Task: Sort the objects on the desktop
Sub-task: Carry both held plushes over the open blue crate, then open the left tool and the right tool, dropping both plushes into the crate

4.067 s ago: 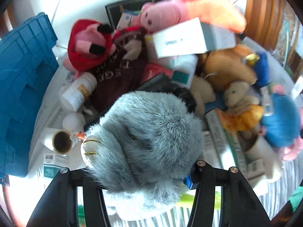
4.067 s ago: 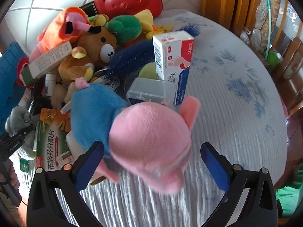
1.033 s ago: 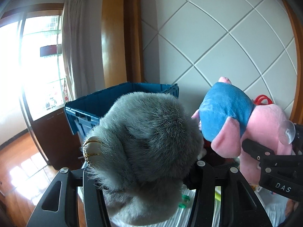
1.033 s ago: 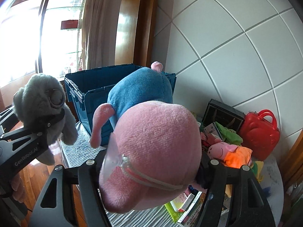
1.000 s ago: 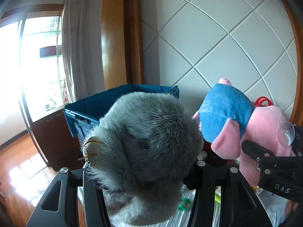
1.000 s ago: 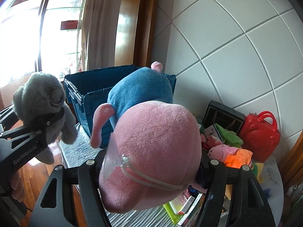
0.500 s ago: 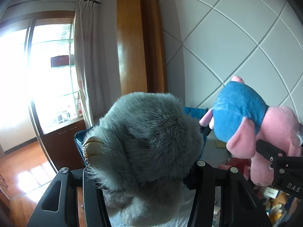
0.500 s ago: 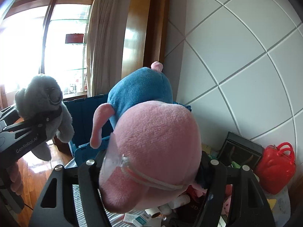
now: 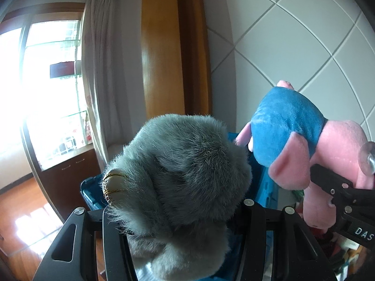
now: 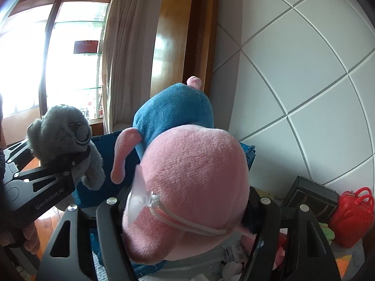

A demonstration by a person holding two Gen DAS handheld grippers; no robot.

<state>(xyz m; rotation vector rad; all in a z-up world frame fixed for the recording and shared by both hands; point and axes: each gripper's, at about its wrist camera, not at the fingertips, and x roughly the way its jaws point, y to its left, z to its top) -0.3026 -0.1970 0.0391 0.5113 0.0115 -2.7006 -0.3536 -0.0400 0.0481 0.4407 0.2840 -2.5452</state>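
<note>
Looking out from both wrists, I see the white tiled wall [image 10: 293,58] filling the right, with a wooden pillar [image 9: 164,53] and a curtained window [image 9: 54,86] on the left. Next in size is the blue crate [image 10: 103,192], standing beyond both grippers and mostly hidden behind the toys; only parts of its rim and wall show. My right gripper [image 10: 187,213] is clamped on the pink pig plush [image 10: 192,182], whose blue-dressed body points away from the lens toward the crate and whose clear suction cup [image 10: 138,201] presses against the left finger. My left gripper [image 9: 178,210] is closed tight around the grey furry plush [image 9: 182,171], which bulges between both fingers; from the right wrist I see it held up at far left, just in front of the crate's left side. Both toys are in the air, near each other but apart. At lower right, on the table, sit a black box [image 10: 311,196], a red bear-shaped case [image 10: 351,217], and small clutter too blurred to tell.
</note>
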